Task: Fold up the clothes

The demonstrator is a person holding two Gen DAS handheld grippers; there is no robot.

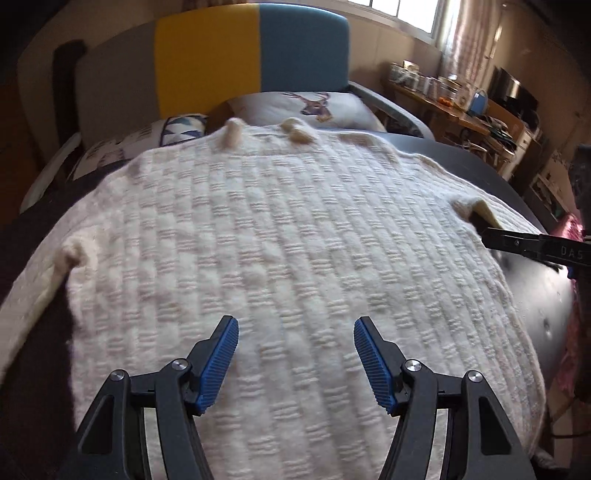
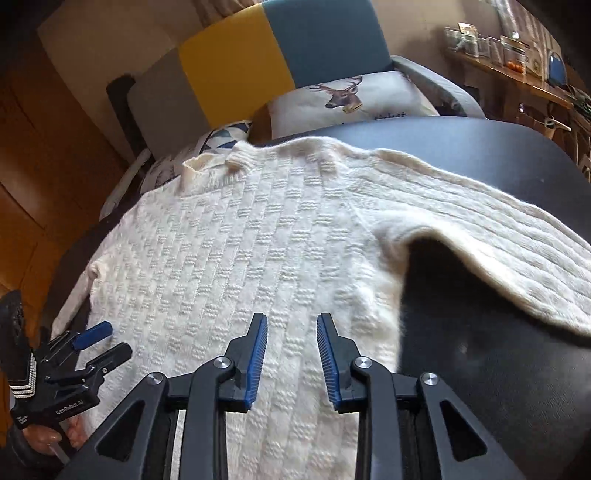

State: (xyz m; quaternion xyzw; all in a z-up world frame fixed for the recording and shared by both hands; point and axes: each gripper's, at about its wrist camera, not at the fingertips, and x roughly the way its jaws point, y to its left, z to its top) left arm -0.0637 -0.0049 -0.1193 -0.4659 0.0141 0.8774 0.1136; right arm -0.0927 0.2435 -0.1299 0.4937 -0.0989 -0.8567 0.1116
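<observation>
Blue-padded fingers [image 1: 221, 363] of the left gripper [image 1: 295, 360]: spread wide, nothing between them, poised over the lower body of the sweater [image 1: 258, 240].

Right gripper [image 2: 291, 360]: fingers parted by a narrower gap, also empty, above the sweater's right side close to the hem edge. From the left wrist view its black finger reaches in from the right border beside the armpit.

Sweater: cream, basket-weave knit, laid flat and face-up on a dark table [image 2: 480, 155]. Collar [image 2: 236, 160] points away from the cameras. Right sleeve [image 2: 498, 254] angles outward over the tabletop, with a dark wedge of table showing between sleeve and body. Left sleeve [image 1: 33, 291] trails down along the left edge.

Left gripper, seen from the right wrist view: at the lower left, jaws apart, by the sweater's left edge; a hand [image 2: 55, 437] holds its grip.

Behind the table: chair [image 1: 251, 55] with yellow and blue back panels; deer-print pillow [image 1: 306, 107] on its seat; patterned cushion [image 1: 177, 129] beside it.

Far right: cluttered wooden shelf [image 1: 443, 99] under a window [image 1: 402, 11].
</observation>
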